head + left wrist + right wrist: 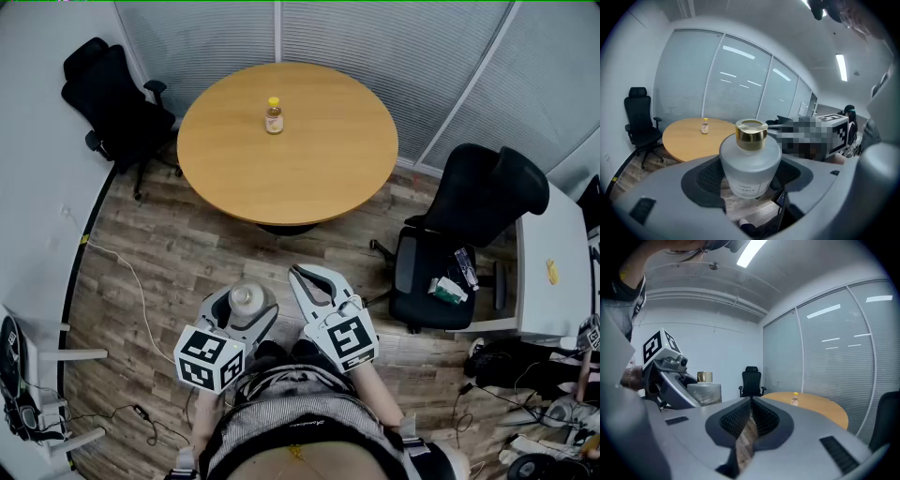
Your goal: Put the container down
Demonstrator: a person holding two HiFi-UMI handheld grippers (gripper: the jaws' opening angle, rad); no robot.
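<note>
The container is a frosted glass bottle (750,165) with a gold cap and a small label. It stands upright between the pads of my left gripper (750,174), which is shut on its wide body. In the head view the bottle (246,298) and left gripper (247,292) hang over the wood floor, just in front of the person's body. My right gripper (302,276) is beside it on the right, shut with nothing in it, its tips touching (751,401). The right gripper view shows the held bottle (704,391) at its left.
A round wooden table (309,178) stands ahead with a small yellow-capped bottle (273,116) on it. Black office chairs sit at the far left (112,103) and at the right (459,234). A white desk (553,281) is at the right, and cables (131,281) lie on the floor.
</note>
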